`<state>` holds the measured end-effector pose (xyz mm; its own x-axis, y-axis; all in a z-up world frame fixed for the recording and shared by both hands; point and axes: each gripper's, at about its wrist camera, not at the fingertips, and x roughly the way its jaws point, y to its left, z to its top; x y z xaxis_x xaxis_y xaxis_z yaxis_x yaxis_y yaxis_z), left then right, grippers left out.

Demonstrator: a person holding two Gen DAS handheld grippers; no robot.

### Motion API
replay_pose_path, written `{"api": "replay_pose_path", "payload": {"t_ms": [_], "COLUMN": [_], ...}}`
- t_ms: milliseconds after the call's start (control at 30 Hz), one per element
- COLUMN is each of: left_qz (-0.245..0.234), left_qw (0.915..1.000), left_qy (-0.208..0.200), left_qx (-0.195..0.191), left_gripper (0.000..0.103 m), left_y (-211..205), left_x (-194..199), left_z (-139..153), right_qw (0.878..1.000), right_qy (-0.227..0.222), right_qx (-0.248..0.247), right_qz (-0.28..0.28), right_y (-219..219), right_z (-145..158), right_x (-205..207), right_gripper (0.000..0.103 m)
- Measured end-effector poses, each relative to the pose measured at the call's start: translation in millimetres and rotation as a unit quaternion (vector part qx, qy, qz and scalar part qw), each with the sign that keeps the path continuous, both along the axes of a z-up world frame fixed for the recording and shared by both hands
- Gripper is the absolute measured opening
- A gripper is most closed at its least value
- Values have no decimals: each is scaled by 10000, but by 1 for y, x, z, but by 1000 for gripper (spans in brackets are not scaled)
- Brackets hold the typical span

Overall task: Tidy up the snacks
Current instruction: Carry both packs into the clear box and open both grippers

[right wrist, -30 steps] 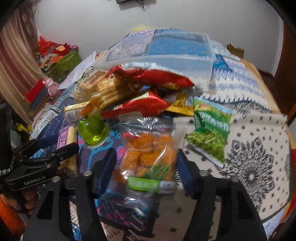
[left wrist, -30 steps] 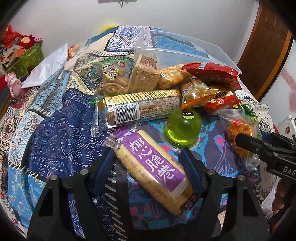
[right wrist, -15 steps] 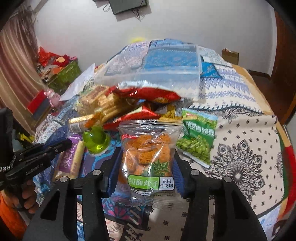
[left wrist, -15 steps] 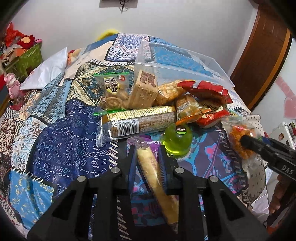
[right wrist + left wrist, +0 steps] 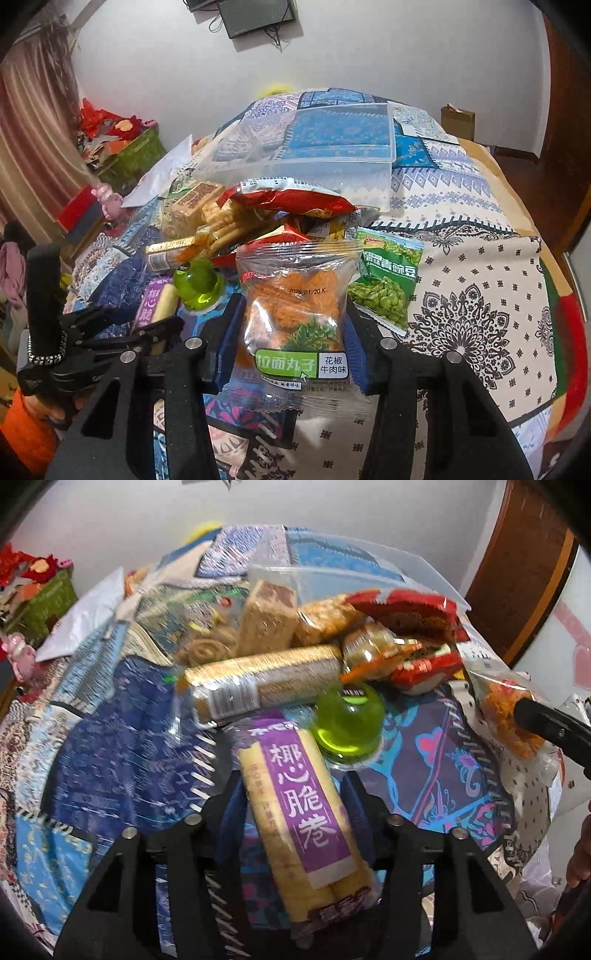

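Note:
My left gripper point(image 5: 293, 797) is shut on a purple-labelled pack of yellow wafer rolls point(image 5: 301, 812) and holds it above the bedspread. My right gripper point(image 5: 293, 325) is shut on a clear bag of orange noodle balls point(image 5: 295, 314) and holds it upright, lifted. A pile of snacks lies ahead: a gold biscuit roll point(image 5: 258, 686), a green jelly cup point(image 5: 347, 720), red packets point(image 5: 406, 609) and a green pea bag point(image 5: 384, 280). A clear plastic bin point(image 5: 306, 147) stands behind the pile.
The snacks lie on a patterned bedspread point(image 5: 480, 295). A white wall is behind the bed. Green and red boxes with toys point(image 5: 122, 147) stand at the far left. A wooden door point(image 5: 517, 572) is at the right.
The left gripper has lifted the wafer pack and turned its label face up. The right gripper has raised the noodle-ball bag higher and closer to the camera.

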<state>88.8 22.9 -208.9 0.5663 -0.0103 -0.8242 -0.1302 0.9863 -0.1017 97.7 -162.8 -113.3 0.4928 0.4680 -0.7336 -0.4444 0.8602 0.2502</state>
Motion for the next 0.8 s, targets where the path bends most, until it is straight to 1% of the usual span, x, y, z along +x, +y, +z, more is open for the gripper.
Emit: {"api": "replay_pose_path", "payload": {"t_ms": [67,300,500,633,800], "left_qz": [53,157,113,93,91], "left_qw": [9999,9971,9918,9884,9844], "left_qy": [-143,-741,-1274,-1509,-1754], "left_qx": [25,-43,-52,-106,-128], "left_gripper": [46,45,45,45,45], "left_y": [4,17,19,22,25], "left_x": [-4,-8,10,26,45], "left_z": [8,48,85,101,118], "right_qw": [10000,9990,9967,9945,9929], "right_qy": [-57,-389,-745,-958,-1076], "right_qx": [51,167,261,329,361], "right_qz": [-13,-105,-193,-280,-354], "right_y": [-2,-6,-9,-10,-5], "right_z": [4,26,49,62,66], "right_x": [-1,-2,5,17,36], "right_gripper": [46,46,46,46,46]}}
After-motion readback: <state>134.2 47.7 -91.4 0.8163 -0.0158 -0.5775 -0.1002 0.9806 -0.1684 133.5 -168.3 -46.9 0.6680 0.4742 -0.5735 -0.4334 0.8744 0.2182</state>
